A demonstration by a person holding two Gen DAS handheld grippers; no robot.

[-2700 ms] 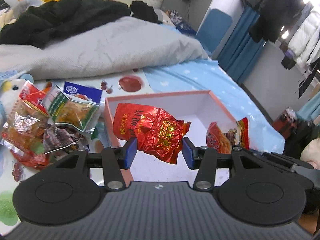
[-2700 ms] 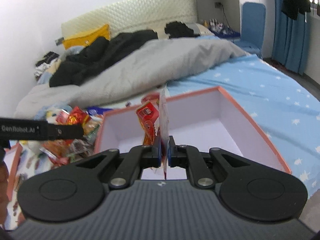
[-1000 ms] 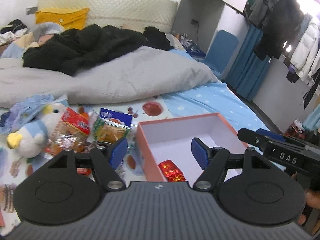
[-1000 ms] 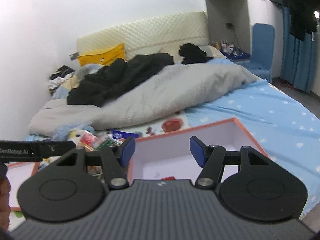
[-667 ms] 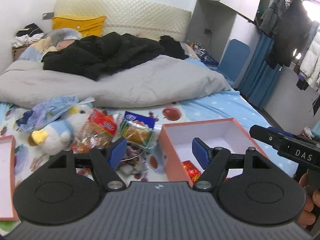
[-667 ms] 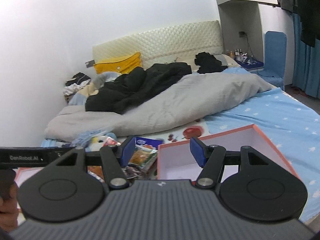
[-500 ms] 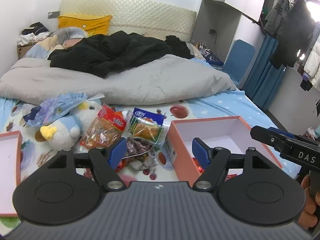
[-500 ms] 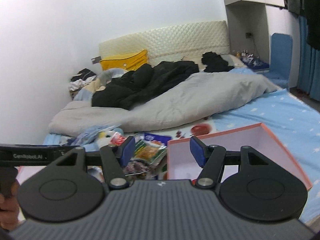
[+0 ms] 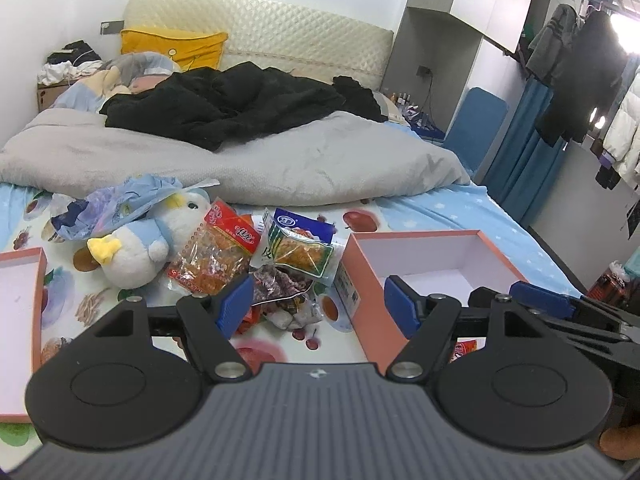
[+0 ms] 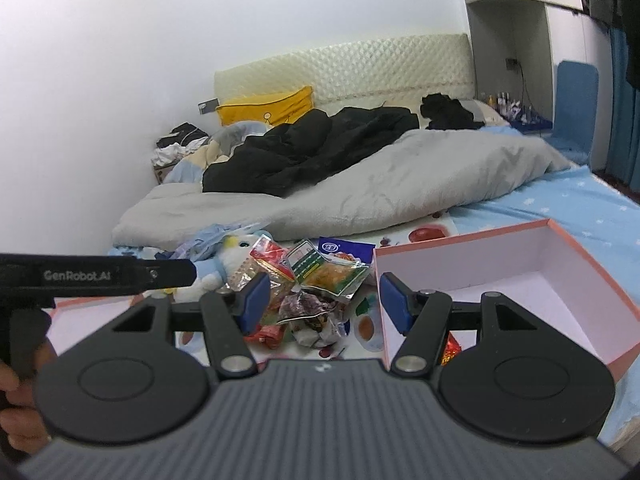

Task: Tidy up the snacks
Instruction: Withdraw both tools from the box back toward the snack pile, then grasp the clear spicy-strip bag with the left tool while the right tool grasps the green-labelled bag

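The bed (image 9: 280, 168) carries the whole work area: a fruit-print sheet (image 9: 360, 216) at its near end, with the open pink box (image 9: 362, 280) on the right and a second shallow pink tray (image 9: 20, 256) at the far left. Between them lies the heap of snack packets (image 9: 276, 264), just beside a plush penguin (image 9: 136, 248); a red packet (image 10: 450, 346) already sits inside the box. Both tools are unladen: the left gripper (image 9: 318, 306) and the right gripper (image 10: 320, 300) stand with jaws spread wide, gripping nothing, raised above the heap. The step in hand appears to be the next pick. Best practice would be to descend on one top-lying packet, such as the green-and-blue packet (image 9: 298, 248), pinch a sealed edge rather than the puffed middle, and avoid snagging the plush or neighbouring wrappers.
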